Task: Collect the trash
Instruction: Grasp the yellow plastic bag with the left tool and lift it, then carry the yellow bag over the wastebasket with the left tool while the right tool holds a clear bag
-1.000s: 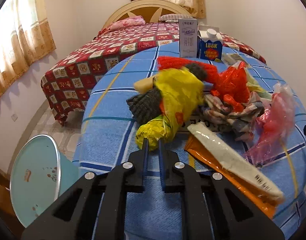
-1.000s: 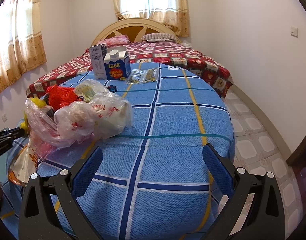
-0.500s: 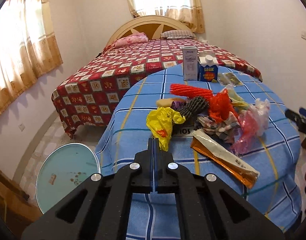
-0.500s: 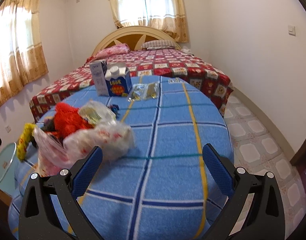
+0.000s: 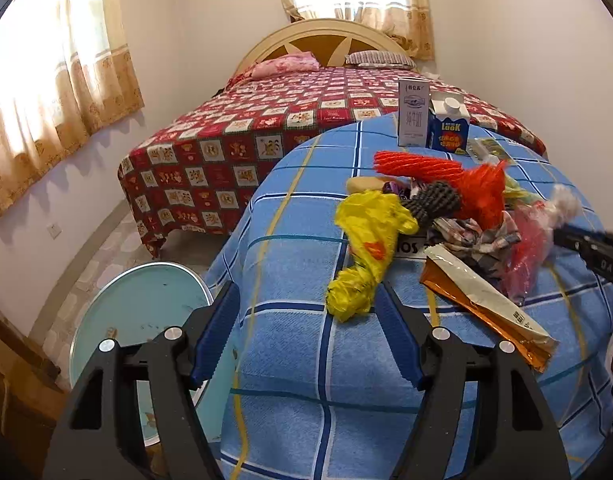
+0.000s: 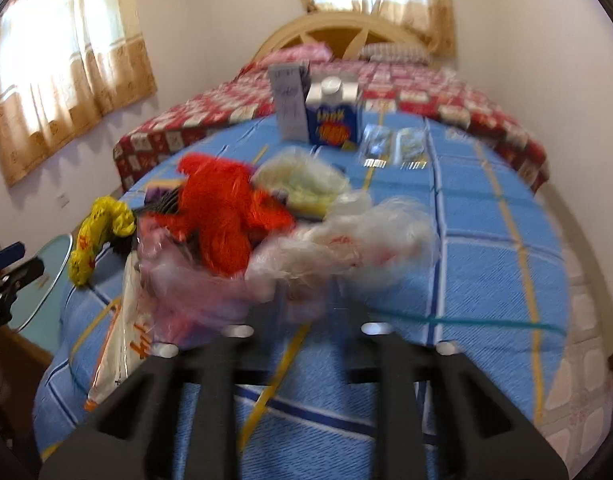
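Standing over the near edge of the table (image 5: 298, 360), both grippers tilt downward toward the pile of trash. Furthest left, at about eight o'clock from the table, a pale green bin (image 5: 146, 312) sits on the floor, its round mouth turned up; what lies in it is too faint to tell.

The left gripper (image 5: 306, 320) is spreading its jaws, released, with bare blue checked cloth between them. The yellow plastic bag (image 5: 366, 248) lies crumpled at one o'clock from it, its lower end just beside the right finger, apart from the pads.

Right of the bag comes the heap: a dark knitted rag (image 5: 434, 200), red netting (image 5: 466, 184), a plaid scrap of cloth (image 5: 478, 236) and, at its near side, an orange and white wrapper (image 5: 482, 304) lying flat with a barcode near its end. Beneath the heap a white label shows only the letters "OS".

At twelve o'clock, on the far side of the table, two cartons stand upright and touching: a tall grey one (image 5: 413, 114) with Chinese print and a blue one (image 5: 449, 130) reading "LOOK". Beyond them is the bed (image 5: 266, 128) with its red patchwork cover.

The right gripper (image 6: 306, 300) is blurred; its jaws are closing around the near edge of a clear plastic bag (image 6: 346, 240) with red print, which lies between them. Whether the pads already press it I cannot tell.
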`<action>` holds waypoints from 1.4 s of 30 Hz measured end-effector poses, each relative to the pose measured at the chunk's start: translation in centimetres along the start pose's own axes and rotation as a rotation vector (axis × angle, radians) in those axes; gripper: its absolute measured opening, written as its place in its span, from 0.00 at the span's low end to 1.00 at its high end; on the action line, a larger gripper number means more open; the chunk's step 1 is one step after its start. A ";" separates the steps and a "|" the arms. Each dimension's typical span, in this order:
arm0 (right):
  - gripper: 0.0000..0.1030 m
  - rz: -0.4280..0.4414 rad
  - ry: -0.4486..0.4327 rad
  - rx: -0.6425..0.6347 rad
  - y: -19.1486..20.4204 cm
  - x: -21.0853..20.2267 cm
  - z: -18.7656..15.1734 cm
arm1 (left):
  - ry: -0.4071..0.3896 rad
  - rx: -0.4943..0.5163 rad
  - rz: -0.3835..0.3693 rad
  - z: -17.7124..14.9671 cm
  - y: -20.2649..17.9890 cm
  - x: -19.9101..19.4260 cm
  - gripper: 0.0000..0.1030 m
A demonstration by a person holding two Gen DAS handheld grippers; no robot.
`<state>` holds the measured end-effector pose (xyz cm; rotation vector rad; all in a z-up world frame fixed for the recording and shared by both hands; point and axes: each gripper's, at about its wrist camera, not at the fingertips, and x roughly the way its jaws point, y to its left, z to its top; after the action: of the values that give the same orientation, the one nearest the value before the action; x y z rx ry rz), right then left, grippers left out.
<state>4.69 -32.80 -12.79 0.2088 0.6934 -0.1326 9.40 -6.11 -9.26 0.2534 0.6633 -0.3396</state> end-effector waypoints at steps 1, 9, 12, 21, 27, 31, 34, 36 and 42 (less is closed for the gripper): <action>0.09 0.004 0.000 -0.002 0.2 -0.1 -0.2 | 0.008 -0.010 -0.010 0.1 0.0 0.4 0.67; 0.02 -0.008 -0.084 0.023 -0.9 -3.4 0.3 | 0.034 0.050 -0.034 1.1 -4.2 3.5 0.67; 0.02 -0.019 -0.101 0.040 -1.9 -4.0 0.7 | 0.089 0.070 -0.030 1.0 -4.8 5.6 0.31; 0.02 0.050 -0.139 0.017 0.2 -5.4 2.0 | 0.012 0.064 -0.018 1.4 -2.5 0.1 0.23; 0.02 0.107 -0.160 -0.034 3.7 -5.4 3.6 | -0.014 0.024 0.047 1.1 1.0 -3.0 0.23; 0.02 0.139 -0.166 -0.079 6.5 -4.9 4.4 | -0.001 0.002 0.099 0.6 3.5 -3.7 0.23; 0.02 0.155 -0.167 -0.101 7.9 -4.7 5.0 | 0.003 -0.014 0.133 0.2 5.2 -3.9 0.23; 0.02 0.163 -0.166 -0.114 8.8 -4.5 5.3 | 0.011 -0.027 0.152 -0.2 6.2 -4.1 0.23; 0.02 0.206 -0.144 -0.166 12.0 -2.9 5.9 | 0.033 -0.064 0.220 -0.8 8.9 -4.2 0.23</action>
<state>8.47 -22.41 -4.74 0.1088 0.5326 0.1058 9.27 3.25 -6.15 0.2688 0.6701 -0.1034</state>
